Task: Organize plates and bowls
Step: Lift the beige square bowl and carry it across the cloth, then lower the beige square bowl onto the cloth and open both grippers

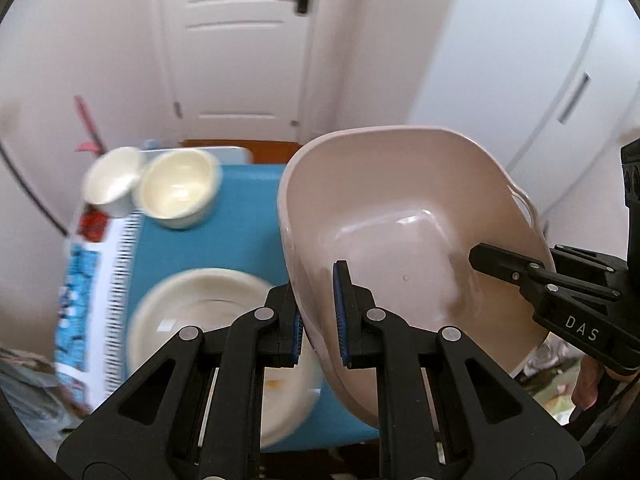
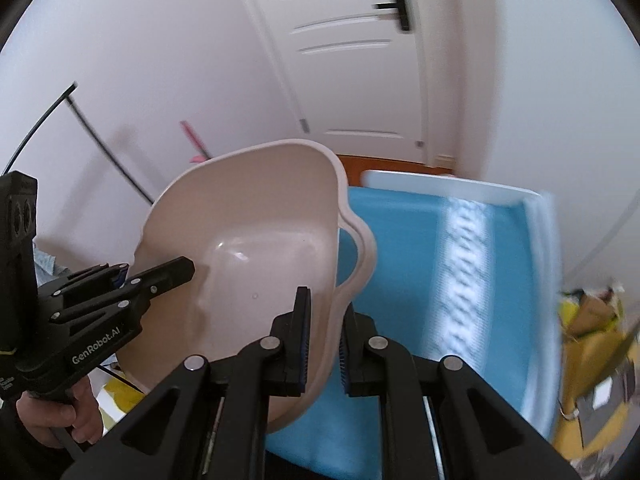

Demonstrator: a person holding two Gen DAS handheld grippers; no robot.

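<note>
A large beige plastic basin is held in the air, tilted, over the blue mat. My left gripper is shut on its left rim wall. My right gripper is shut on the opposite rim of the basin; it also shows in the left wrist view. The left gripper shows at the left of the right wrist view. On the mat lie a cream plate at the near left and two cream bowls at the far left.
A white door stands behind the table. A patterned blue and white cloth edge hangs at the mat's left side. A white tray edge lies at the far end. Yellow boxes and clutter sit at the right.
</note>
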